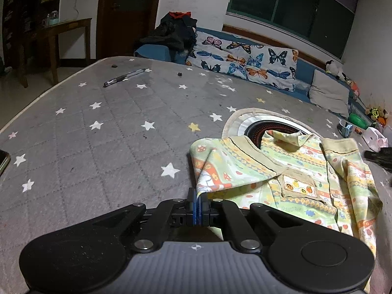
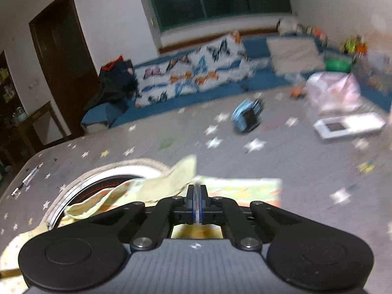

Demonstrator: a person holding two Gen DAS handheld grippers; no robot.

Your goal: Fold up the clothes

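Left wrist view: left hand-held gripper [image 1: 198, 196] pinched tight on the folded-over sleeve edge of a child's patterned shirt [image 1: 294, 171], pale green-yellow with fruit prints, tan collar and a chest pocket. Shirt lies on the bed [image 1: 98, 134], on a grey quilted cover with white and yellow stars, at the right of frame, collar pointing away, its left sleeve folded over the front. Top of shirt overlaps a round dark-centred mat [image 1: 259, 126] with a cream rim. Pen [image 1: 123, 76] lies well apart near the bed's far left edge. Butterfly-print pillows [image 1: 245, 58] line up beyond the bed, dark clothes pile [image 1: 174, 33] to their left, grey cushion [image 1: 328, 93] to their right. Wooden side table [image 1: 66, 28] at far left. Right wrist view, motion-blurred: right hand-held gripper [image 2: 197, 192] with fingers pressed together; pale fabric of the shirt [image 2: 245, 188] meets the tips and looks gripped, with a flap lifted up to the left. Round mat [image 2: 103, 178] sits left of the fingers under the shirt. Blue toy car [image 2: 247, 118] farther out on the bed [image 2: 294, 166], white flat box [image 2: 348, 126] to its right, pink plastic bag [image 2: 333, 90] behind that.
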